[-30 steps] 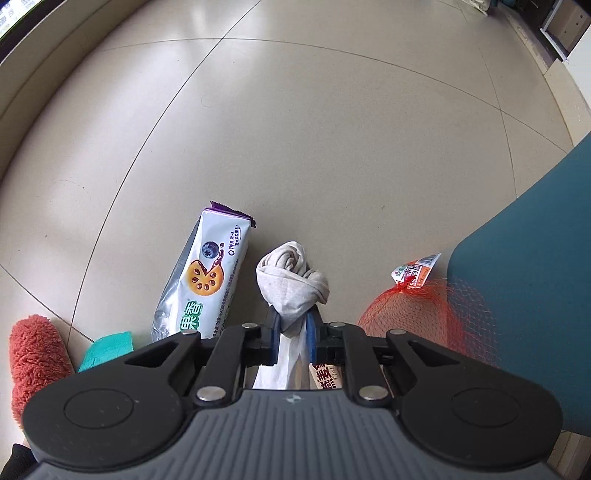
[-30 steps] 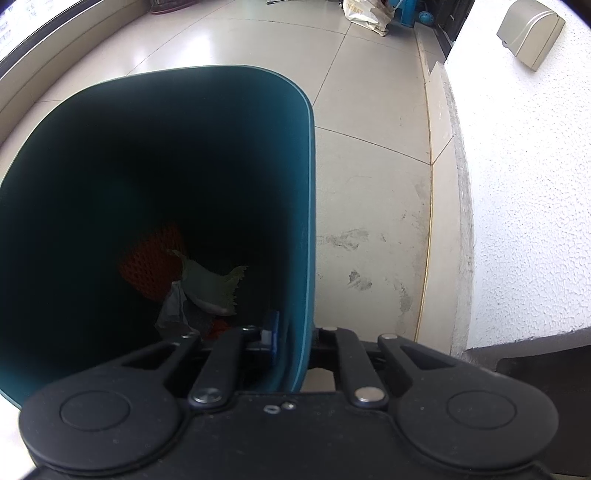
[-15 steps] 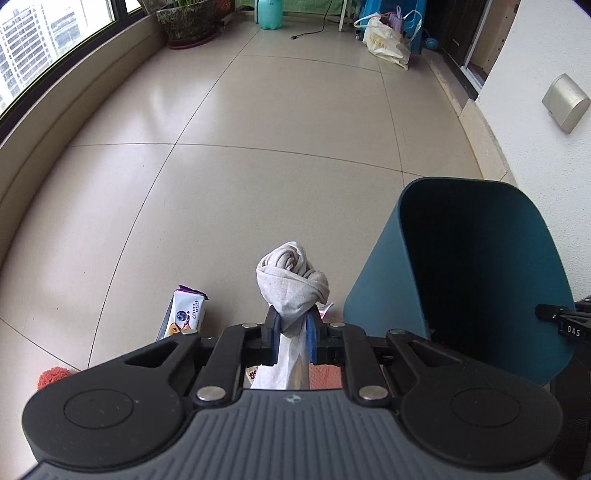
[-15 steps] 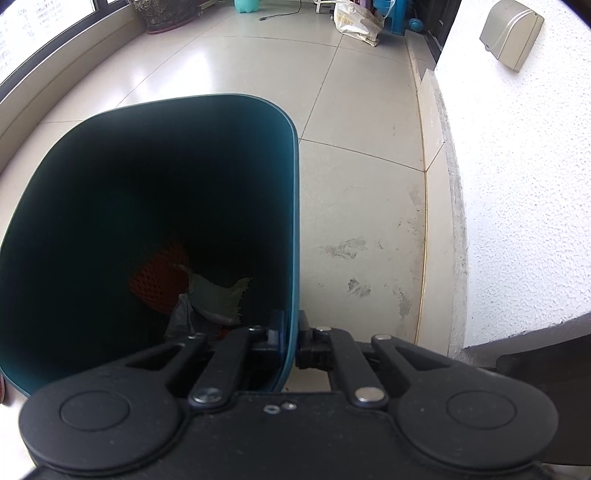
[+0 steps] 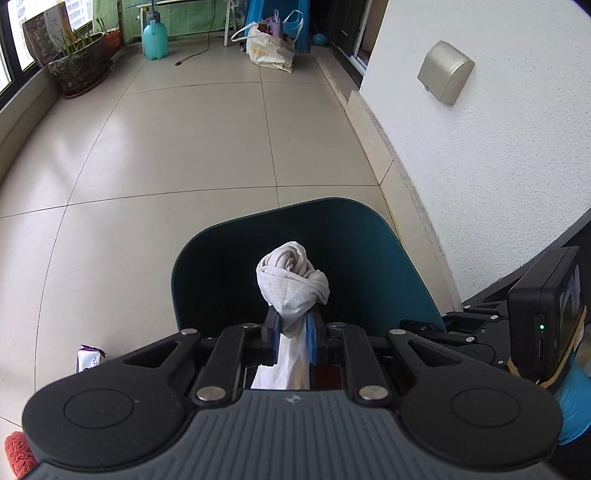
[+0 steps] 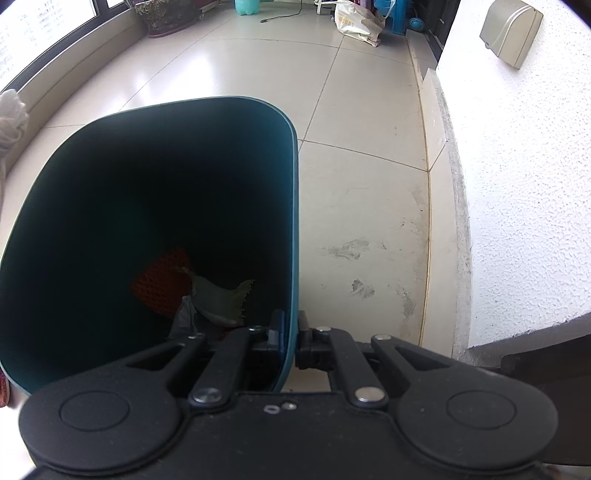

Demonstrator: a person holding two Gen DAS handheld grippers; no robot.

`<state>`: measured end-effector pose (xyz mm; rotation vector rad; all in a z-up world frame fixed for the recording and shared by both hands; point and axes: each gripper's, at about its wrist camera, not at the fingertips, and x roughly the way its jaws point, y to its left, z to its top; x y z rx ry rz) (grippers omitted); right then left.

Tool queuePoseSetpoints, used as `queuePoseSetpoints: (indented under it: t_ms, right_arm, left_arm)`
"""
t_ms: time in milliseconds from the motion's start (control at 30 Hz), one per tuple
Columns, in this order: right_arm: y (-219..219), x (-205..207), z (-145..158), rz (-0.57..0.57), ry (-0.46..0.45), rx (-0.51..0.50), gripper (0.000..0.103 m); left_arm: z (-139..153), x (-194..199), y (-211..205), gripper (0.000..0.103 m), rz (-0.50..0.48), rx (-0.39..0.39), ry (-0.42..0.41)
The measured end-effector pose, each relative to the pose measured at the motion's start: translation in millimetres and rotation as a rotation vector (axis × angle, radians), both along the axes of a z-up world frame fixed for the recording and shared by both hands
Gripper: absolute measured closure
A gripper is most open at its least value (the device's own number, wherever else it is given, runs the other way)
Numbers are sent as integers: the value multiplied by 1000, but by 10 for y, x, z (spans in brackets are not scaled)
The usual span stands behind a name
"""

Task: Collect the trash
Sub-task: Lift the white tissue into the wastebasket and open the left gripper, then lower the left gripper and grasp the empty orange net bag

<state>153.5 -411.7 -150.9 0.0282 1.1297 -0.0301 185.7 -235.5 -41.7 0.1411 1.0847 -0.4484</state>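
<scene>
Your left gripper (image 5: 292,334) pinches the twisted white tissue (image 5: 291,280) above the teal bin (image 5: 402,266); your right gripper (image 6: 291,334) clamps the bin's right wall.

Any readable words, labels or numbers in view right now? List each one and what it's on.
Cream shopping bag: orange print, too blurred to read in either view.
Purple and white snack packet: print too small to read.
Board behind the plant pot: lettering too small to read.
Nothing else carries legible text.
</scene>
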Motion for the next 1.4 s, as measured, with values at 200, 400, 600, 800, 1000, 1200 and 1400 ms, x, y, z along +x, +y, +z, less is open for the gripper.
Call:
queuePoseSetpoints:
  t_ms: [200,400,600,800,1000,1200,1400]
  right_arm:
    - [-30,-45,-3,6,-5,5,98]
    - [-40,-75,11,9,-8,12,98]
    - [-30,-76,22,8,-7,15,98]
    - [-37,-65,15,8,-5,15,98]
    - [-32,-61,16,6,-14,13,98]
    - [-22,-83,23,8,-18,11,98]
    - [-3,-93,33,8,-18,7,98]
  left_arm:
    - [-522,169,-260,89,-4,76,69]
    - [-978,350,-294,89,19,124,153]
    - [-1239,347,-321,88,-11,121,204]
    - [-1174,328,-234,53,-4,64,198]
    - [-885,200,-43,42,-31,-21,145]
    - [-488,79,342,36,-35,-91,77]
    - [-314,-8,762,28,49,-102,22]
